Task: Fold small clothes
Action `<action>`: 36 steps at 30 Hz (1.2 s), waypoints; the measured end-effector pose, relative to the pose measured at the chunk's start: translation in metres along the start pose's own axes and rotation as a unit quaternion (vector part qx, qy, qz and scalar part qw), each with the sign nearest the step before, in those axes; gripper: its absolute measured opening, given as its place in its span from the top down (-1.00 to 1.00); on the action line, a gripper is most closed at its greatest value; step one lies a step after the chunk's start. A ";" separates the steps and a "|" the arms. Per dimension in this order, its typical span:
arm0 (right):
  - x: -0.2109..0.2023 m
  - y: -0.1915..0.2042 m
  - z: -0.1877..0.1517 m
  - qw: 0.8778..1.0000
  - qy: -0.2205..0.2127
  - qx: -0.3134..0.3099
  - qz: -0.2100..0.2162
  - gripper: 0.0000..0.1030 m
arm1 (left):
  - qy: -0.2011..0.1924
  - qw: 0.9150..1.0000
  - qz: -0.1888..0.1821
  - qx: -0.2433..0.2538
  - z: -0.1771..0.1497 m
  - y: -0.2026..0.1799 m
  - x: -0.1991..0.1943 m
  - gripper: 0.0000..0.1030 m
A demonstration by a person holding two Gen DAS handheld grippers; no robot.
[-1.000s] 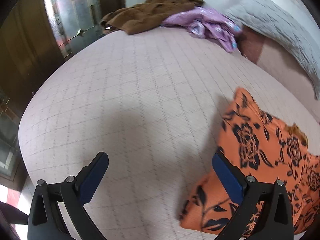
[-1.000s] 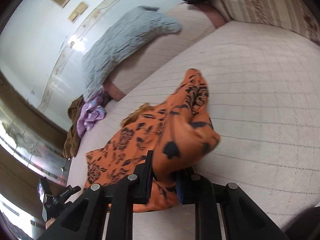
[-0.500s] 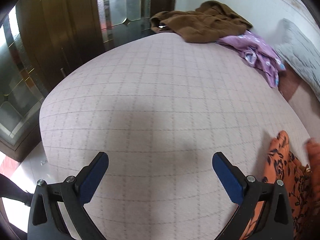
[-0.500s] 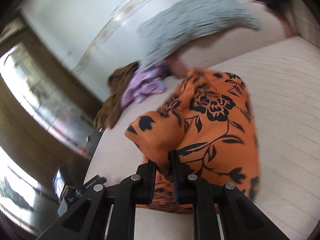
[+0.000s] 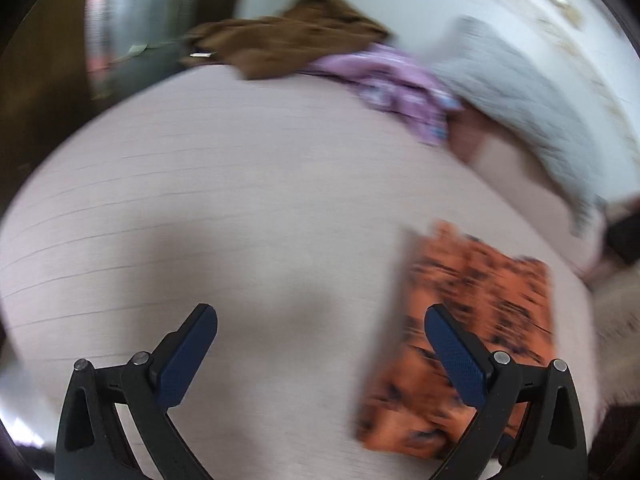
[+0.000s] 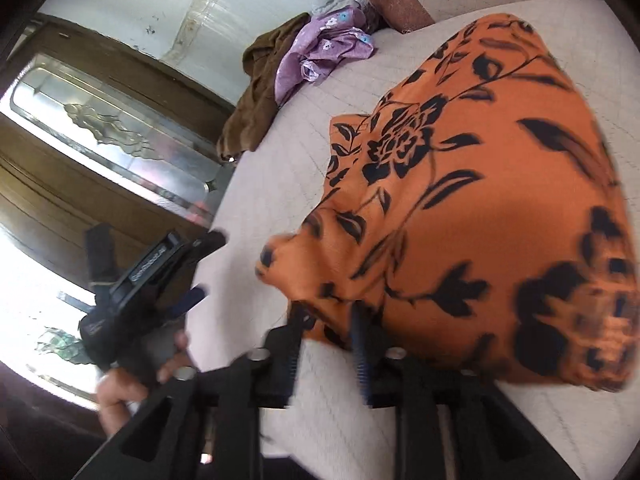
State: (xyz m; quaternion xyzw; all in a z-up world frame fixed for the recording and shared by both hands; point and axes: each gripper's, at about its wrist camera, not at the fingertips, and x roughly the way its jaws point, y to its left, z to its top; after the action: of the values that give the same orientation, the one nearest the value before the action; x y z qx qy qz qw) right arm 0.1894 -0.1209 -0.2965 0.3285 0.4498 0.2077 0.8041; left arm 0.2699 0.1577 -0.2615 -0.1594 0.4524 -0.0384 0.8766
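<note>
An orange garment (image 5: 480, 300) with black flowers lies folded on the pale checked bed (image 5: 200, 200), blurred in the left wrist view. In the right wrist view the garment (image 6: 480, 200) fills the right side. Its near edge drapes over the tips of my right gripper (image 6: 326, 316). The jaws are opening: they stand apart, with cloth between them and bedsheet showing in the gap. My left gripper (image 5: 320, 340) is wide open over bare sheet, left of the garment. Seen from the right wrist, the left gripper (image 6: 208, 264) is held by a hand (image 6: 120, 384) at the bed's edge.
A brown garment (image 5: 300, 40) and a purple flowered one (image 5: 400, 80) lie heaped at the bed's far side. A grey quilted pillow (image 5: 520, 100) leans on the wall. A wooden door with patterned glass (image 6: 100, 132) stands beyond the bed's edge.
My right gripper carried the garment's edge across and over the rest, and its jaws have parted. The left wrist view swung right, bringing the folded garment into sight.
</note>
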 end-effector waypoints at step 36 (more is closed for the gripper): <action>-0.033 -0.056 -0.013 0.989 -0.086 -0.063 -0.106 0.33 | 0.001 0.976 -0.097 0.194 -0.052 -0.103 -0.003 0.66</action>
State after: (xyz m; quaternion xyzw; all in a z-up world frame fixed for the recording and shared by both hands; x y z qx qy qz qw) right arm 0.1638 -0.1763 -0.3218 0.2445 0.3976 0.1200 0.8762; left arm 0.2336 0.0487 -0.2548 -0.0296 0.4199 -0.2108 0.8823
